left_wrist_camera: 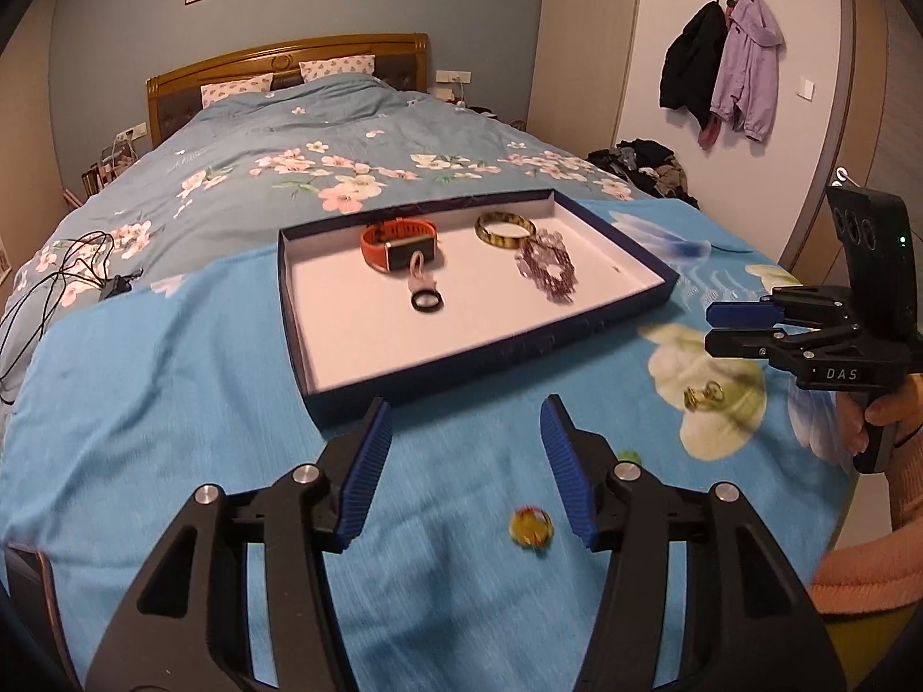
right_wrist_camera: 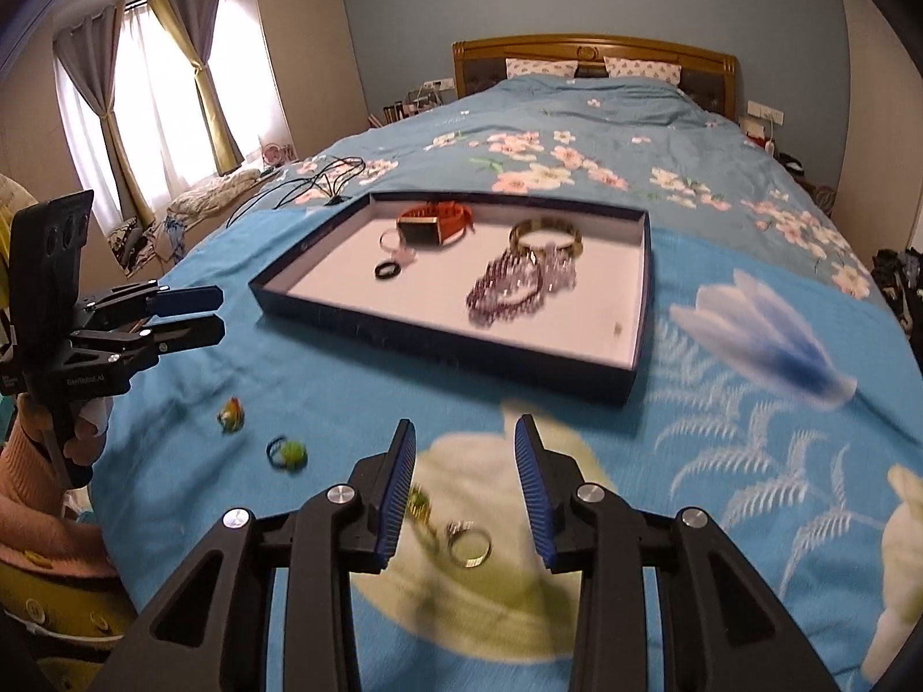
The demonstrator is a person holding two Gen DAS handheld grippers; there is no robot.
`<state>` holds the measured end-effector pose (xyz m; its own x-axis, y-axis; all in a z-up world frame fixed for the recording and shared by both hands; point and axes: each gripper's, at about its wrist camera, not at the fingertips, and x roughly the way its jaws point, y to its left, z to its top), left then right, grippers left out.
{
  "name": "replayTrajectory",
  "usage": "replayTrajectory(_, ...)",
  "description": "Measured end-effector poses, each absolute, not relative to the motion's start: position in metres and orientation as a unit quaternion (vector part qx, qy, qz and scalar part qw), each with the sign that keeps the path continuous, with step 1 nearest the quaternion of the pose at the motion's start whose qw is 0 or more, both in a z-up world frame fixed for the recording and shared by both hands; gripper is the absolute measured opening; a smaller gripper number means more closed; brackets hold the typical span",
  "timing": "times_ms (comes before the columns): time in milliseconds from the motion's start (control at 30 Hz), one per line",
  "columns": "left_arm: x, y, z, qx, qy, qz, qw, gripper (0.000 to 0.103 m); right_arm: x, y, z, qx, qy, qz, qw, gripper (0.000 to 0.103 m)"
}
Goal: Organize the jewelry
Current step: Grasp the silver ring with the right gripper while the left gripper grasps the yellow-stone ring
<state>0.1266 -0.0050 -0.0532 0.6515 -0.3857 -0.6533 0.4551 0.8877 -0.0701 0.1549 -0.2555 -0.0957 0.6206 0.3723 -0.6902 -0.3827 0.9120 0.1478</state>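
Note:
A shallow dark-blue tray (left_wrist_camera: 461, 366) (right_wrist_camera: 438, 346) with a white floor lies on the blue bedspread. It holds an orange watch (left_wrist_camera: 398, 242) (right_wrist_camera: 435, 222), a tortoiseshell bangle (left_wrist_camera: 506, 228) (right_wrist_camera: 545, 236), a purple bead bracelet (left_wrist_camera: 548, 268) (right_wrist_camera: 516, 282), a black ring (left_wrist_camera: 427, 302) (right_wrist_camera: 386, 271) and a pink clip. My left gripper (left_wrist_camera: 467, 467) (right_wrist_camera: 216, 314) is open above a yellow-red ring (left_wrist_camera: 529, 526) (right_wrist_camera: 232, 414). My right gripper (right_wrist_camera: 464, 487) (left_wrist_camera: 710, 327) is open above a gold ring (right_wrist_camera: 470, 542) (left_wrist_camera: 704, 395) and a small gold piece. A green ring (right_wrist_camera: 286, 452) lies between them.
The bed stretches back to a wooden headboard (left_wrist_camera: 288, 66). Black cables (left_wrist_camera: 52, 282) (right_wrist_camera: 311, 179) lie on the duvet left of the tray. Coats (left_wrist_camera: 721, 63) hang on the right wall. A curtained window (right_wrist_camera: 156, 86) is to the left.

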Motion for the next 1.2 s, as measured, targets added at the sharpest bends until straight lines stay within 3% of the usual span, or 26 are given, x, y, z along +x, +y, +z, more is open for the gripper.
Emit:
replayTrajectory(1033, 0.103, -0.020, -0.090, 0.080, 0.397, -0.238, 0.883, 0.054, 0.133, -0.254, -0.124, -0.026, 0.417, 0.179, 0.891, 0.035)
replayTrajectory(1200, 0.105, -0.027, -0.094, 0.092, 0.409, -0.242, 0.875, 0.049, 0.133, -0.252, -0.124, -0.033, 0.415, 0.178, 0.891, 0.036)
